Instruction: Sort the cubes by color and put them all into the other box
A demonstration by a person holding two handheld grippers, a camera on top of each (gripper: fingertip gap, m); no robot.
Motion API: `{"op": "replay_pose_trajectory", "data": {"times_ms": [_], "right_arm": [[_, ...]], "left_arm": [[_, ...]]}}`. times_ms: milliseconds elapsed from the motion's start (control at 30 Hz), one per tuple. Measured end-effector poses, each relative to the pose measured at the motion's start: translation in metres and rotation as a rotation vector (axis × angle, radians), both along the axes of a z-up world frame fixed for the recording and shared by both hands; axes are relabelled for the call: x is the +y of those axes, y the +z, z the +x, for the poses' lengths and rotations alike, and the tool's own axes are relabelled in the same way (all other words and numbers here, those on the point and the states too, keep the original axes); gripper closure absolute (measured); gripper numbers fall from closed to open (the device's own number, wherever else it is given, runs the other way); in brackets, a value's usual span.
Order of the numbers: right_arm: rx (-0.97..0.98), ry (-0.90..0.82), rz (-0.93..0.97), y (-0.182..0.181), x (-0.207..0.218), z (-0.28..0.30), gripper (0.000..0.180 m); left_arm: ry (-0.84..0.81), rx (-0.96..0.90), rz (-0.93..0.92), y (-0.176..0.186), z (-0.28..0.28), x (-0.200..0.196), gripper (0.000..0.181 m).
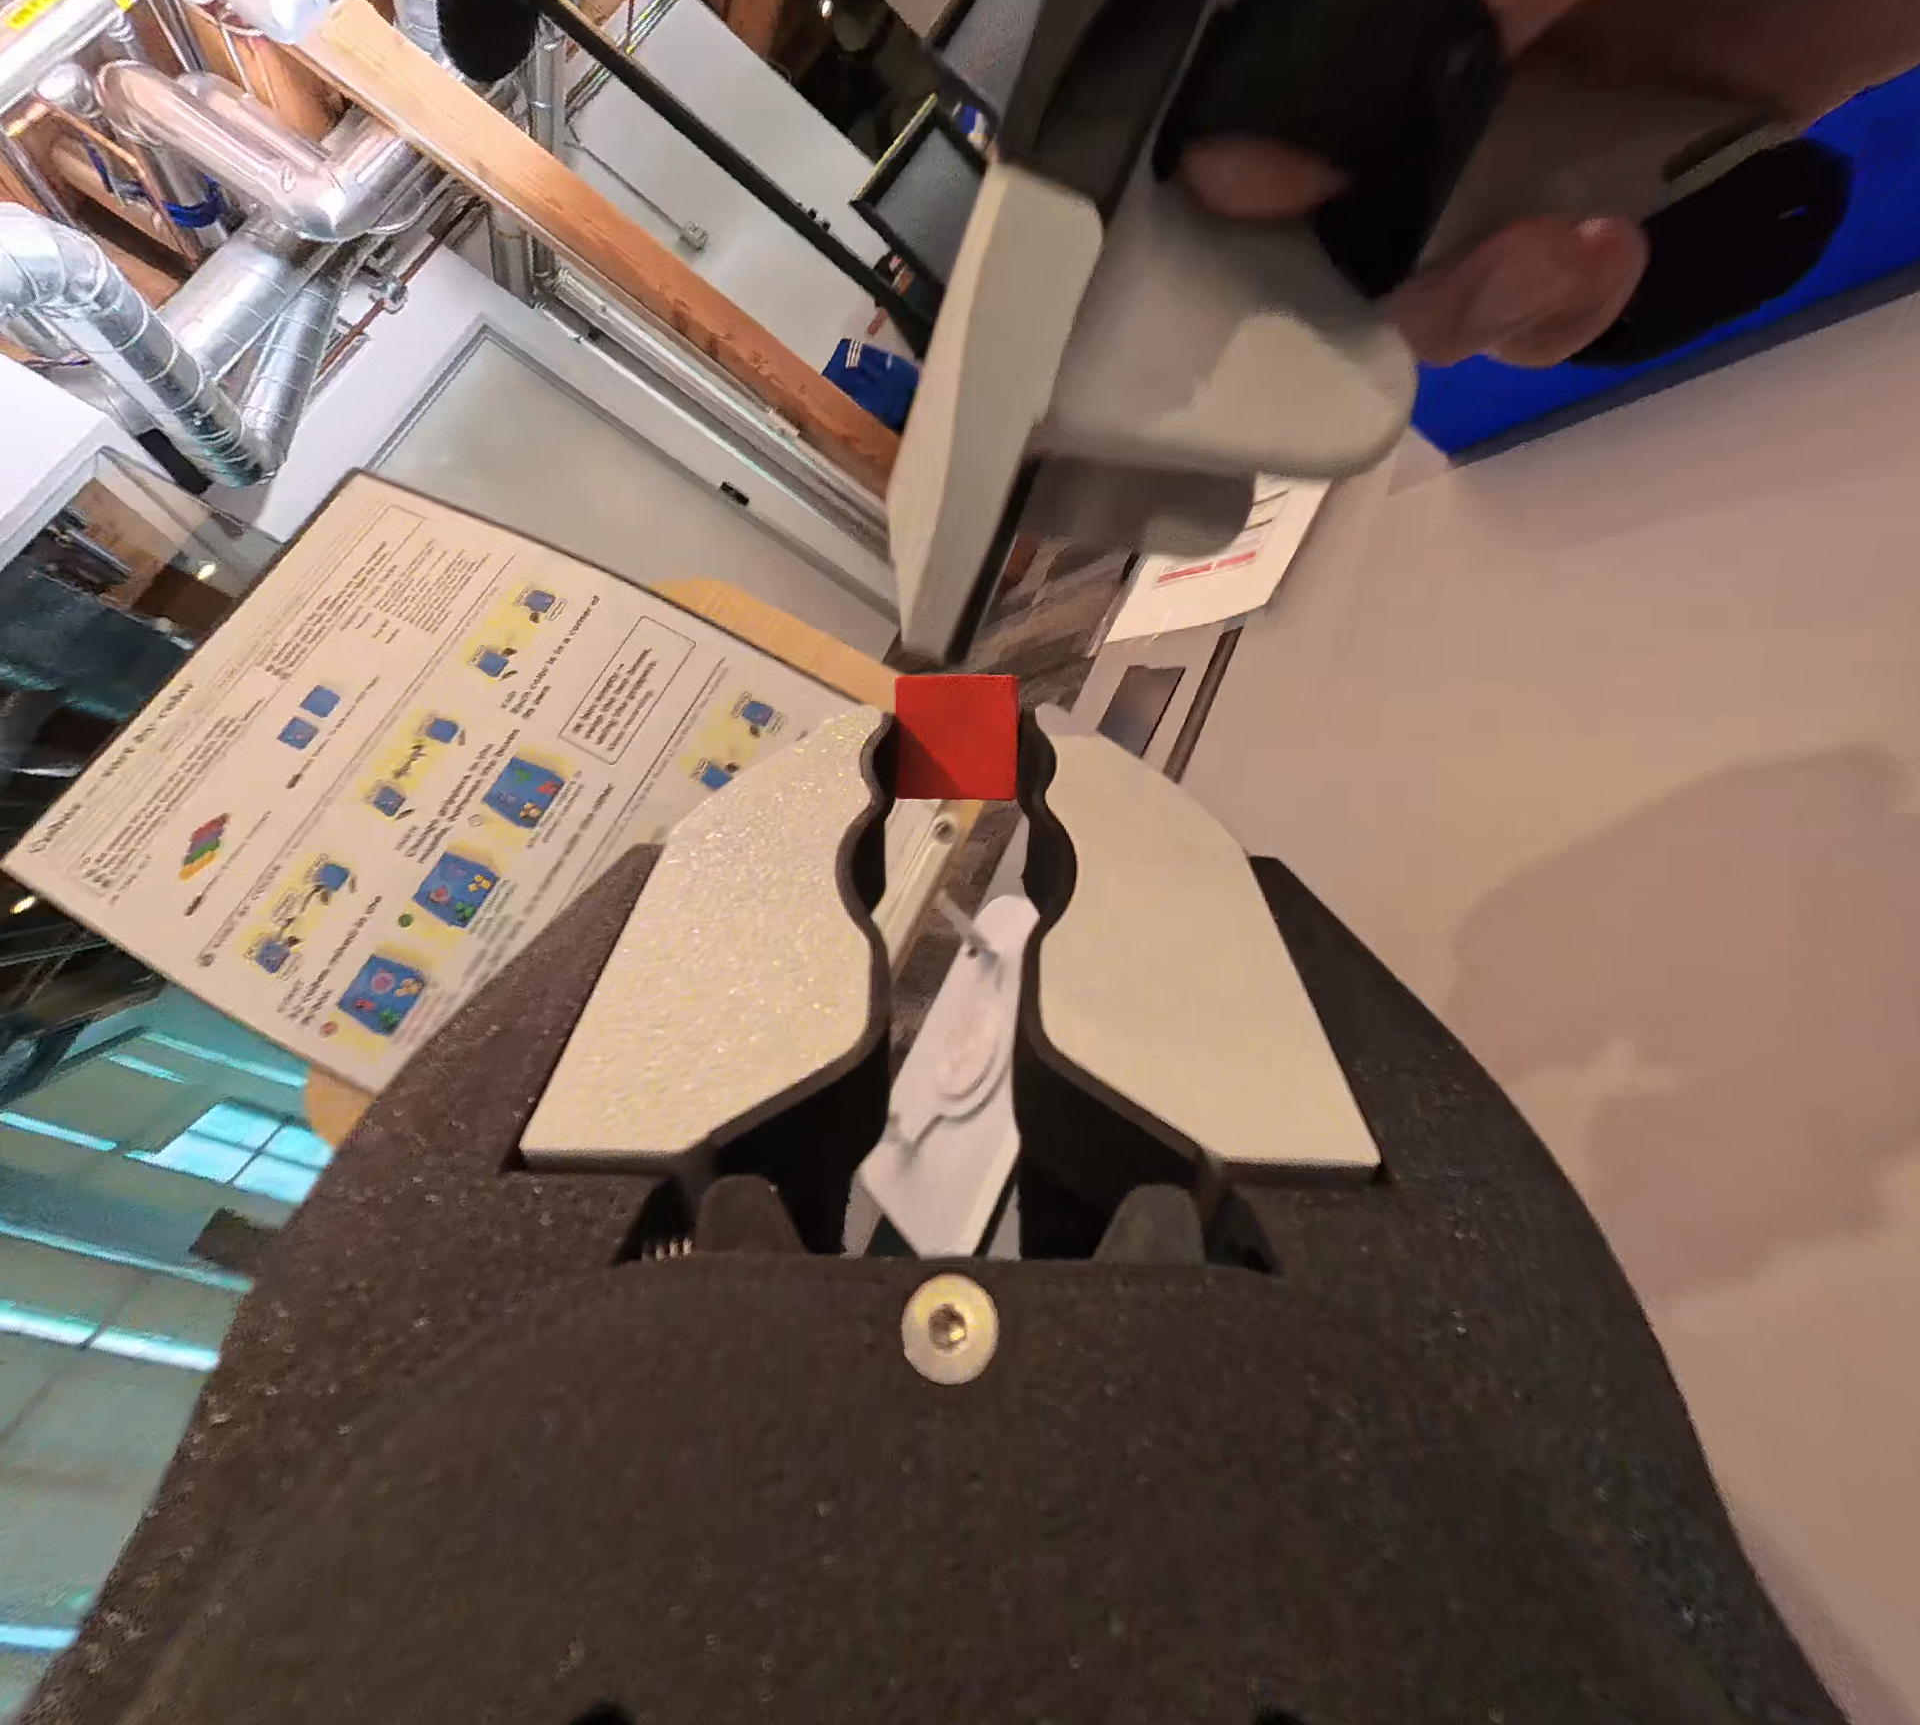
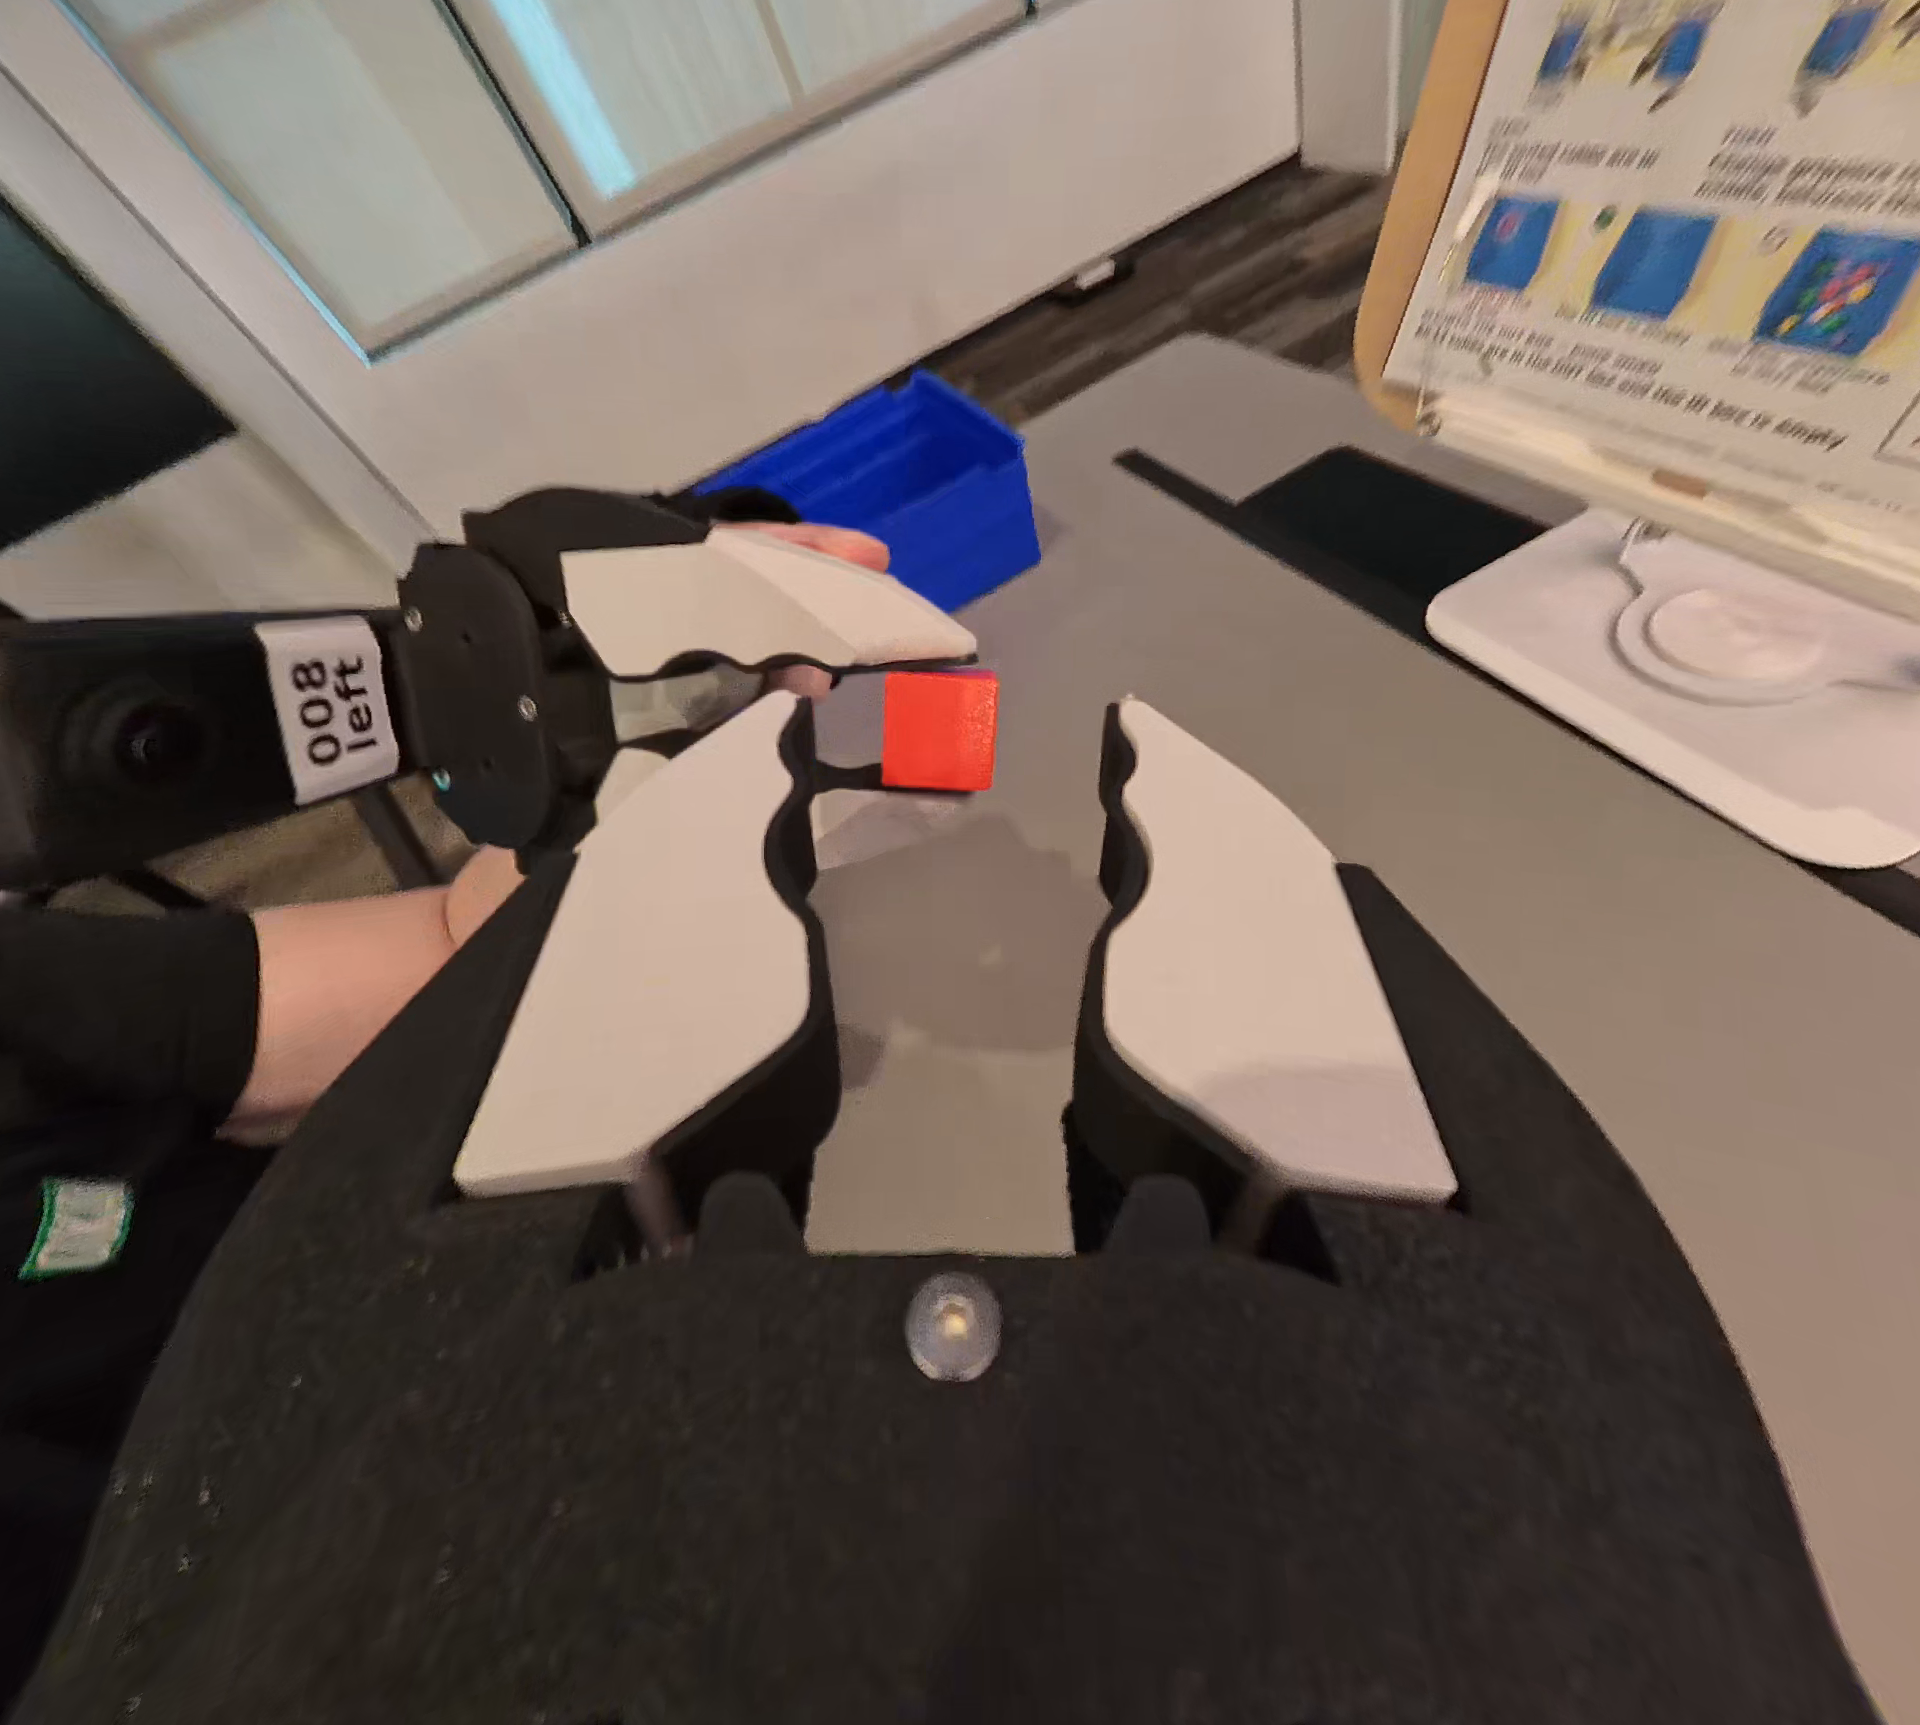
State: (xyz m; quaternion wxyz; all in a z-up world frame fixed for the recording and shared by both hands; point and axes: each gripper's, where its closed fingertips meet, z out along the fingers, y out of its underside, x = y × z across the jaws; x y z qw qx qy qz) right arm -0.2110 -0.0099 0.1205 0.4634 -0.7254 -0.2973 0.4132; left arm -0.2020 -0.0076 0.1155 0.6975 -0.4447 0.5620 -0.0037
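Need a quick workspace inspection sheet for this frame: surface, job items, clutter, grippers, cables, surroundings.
Surface: grey table, mostly bare.
Job's things: red cube held off the table; blue box at the far edge, contents hidden.
Clutter: instruction sheet on a white stand.
Grippers: left gripper shut on the cube; right gripper open, fingers either side of it.
Cables: nothing seen.
Surroundings: glazed doors, ceiling ducts.

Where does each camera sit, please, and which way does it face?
Left wrist view: on the left gripper, facing along its fingers clamping a red cube, toward the right gripper and an instruction sheet.
Right wrist view: on the open right gripper, facing the table, blue box, a sleeved hand.
Shared: cube, both grippers.
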Motion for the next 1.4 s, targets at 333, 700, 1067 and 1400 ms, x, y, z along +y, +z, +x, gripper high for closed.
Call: {"op": "replay_pose_trajectory", "data": {"times_ms": [333, 700, 1067, 1400], "right_arm": [[-0.186, 0.047, 0.009, -0.025, 0.001, 0.005, 0.157], [-0.322, -0.976, -0.2, -0.081, -0.042, 0.407, 0.157], [-0.482, -1.068, -0.485, -0.217, -0.02, 0.495, 0.156], [-0.249, -1.174, -0.115, -0.093, -0.034, 0.476, 0.139]], "left_arm": [[-0.005, -0.008, -0.009, -0.022, 0.004, 0.0, 0.164], [0.048, -0.051, -0.161, -0.025, -0.032, 0.026, 0.165], [0.089, -0.033, -0.205, -0.035, -0.041, 0.041, 0.163], [0.156, -0.022, -0.157, -0.028, -0.053, 0.045, 0.162]]}}
